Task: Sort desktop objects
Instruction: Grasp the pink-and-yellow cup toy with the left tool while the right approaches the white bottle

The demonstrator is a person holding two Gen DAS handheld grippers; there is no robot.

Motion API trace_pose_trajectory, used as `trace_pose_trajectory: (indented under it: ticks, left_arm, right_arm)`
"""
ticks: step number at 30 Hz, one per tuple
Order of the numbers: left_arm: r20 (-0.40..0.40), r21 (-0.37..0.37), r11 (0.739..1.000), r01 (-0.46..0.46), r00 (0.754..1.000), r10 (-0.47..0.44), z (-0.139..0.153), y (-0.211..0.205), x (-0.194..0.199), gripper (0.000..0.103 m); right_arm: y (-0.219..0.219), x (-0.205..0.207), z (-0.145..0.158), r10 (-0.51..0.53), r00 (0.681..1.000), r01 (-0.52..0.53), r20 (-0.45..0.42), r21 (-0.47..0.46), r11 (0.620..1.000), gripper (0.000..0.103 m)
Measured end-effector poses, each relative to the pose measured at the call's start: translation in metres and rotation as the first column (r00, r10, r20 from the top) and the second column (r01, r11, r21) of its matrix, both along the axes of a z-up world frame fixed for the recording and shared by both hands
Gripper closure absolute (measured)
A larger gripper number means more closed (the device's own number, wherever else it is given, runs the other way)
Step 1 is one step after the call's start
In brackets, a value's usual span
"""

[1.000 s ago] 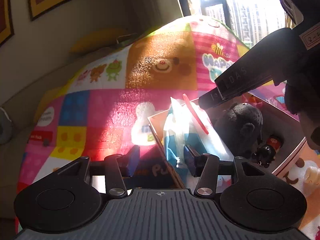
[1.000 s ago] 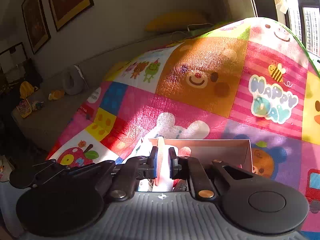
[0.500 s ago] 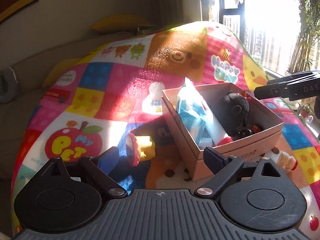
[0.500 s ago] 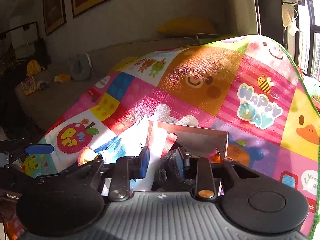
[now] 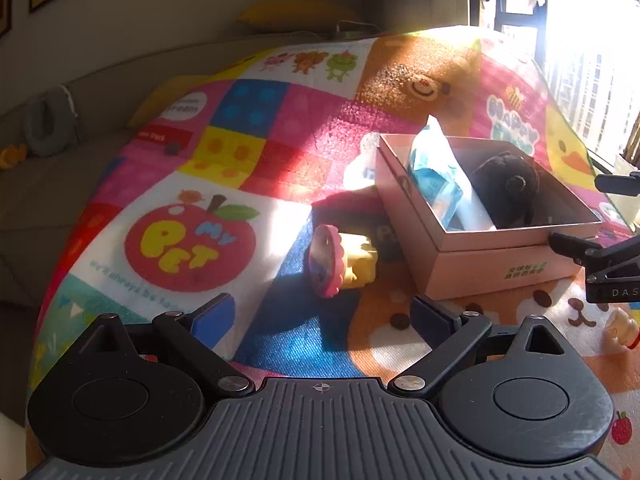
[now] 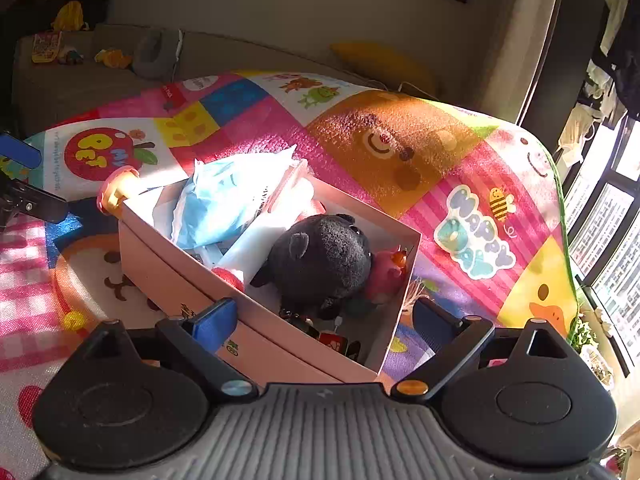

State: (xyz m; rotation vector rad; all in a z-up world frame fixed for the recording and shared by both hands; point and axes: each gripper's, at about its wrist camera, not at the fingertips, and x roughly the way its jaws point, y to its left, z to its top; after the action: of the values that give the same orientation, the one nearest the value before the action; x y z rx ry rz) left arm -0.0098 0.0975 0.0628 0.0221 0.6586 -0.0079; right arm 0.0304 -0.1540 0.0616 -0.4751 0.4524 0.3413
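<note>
Both grippers released, jaws just opened, nothing between them. Left gripper [image 5: 322, 314] faces pink-and-yellow toy [image 5: 340, 264] lying left of the box [image 5: 486, 270], likely next. Right gripper [image 6: 324, 318] hovers over the box's near corner.

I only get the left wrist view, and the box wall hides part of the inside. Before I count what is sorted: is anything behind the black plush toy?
Observer: Yes. A pink toy sits between the black plush toy and the wall of the box.
Operator: Anything at the end of the box nearest the right camera?
Observer: Small dark and red items lie on the box floor there. They are too small to identify.
Operator: And the white tube beside the blue pack, which end is which?
Observer: The white tube runs out from under the blue pack. Its red cap rests against the long wall nearest the right camera.
</note>
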Motion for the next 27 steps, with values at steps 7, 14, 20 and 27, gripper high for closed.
trace_pose_trajectory:
  ticks: [7, 14, 20, 27]
  left_arm:
    - [-0.001, 0.031, 1.000, 0.007, 1.000, -0.007, -0.013, -0.017, 0.040, 0.020]
    - [0.001, 0.232, 0.970, 0.072, 0.997, -0.075, -0.029, -0.047, 0.062, 0.054]
    - [0.015, 0.471, 0.863, 0.184, 0.976, -0.217, -0.025, -0.070, 0.023, 0.054]
    - [-0.105, 0.714, 0.573, 0.401, 0.872, -0.479, -0.043, -0.129, -0.049, 0.053]
  right_arm:
    - [-0.009, 0.017, 0.013, -0.079, 0.996, 0.084, -0.038, 0.132, 0.988, 0.013]
    - [-0.055, -0.031, 0.014, -0.110, 0.979, 0.149, -0.170, 0.239, 0.960, 0.013]
    - [-0.083, -0.068, 0.003, -0.185, 0.954, 0.254, -0.236, 0.310, 0.916, 0.008]
    - [-0.084, -0.075, -0.012, -0.222, 0.933, 0.312, -0.282, 0.331, 0.891, 0.008]
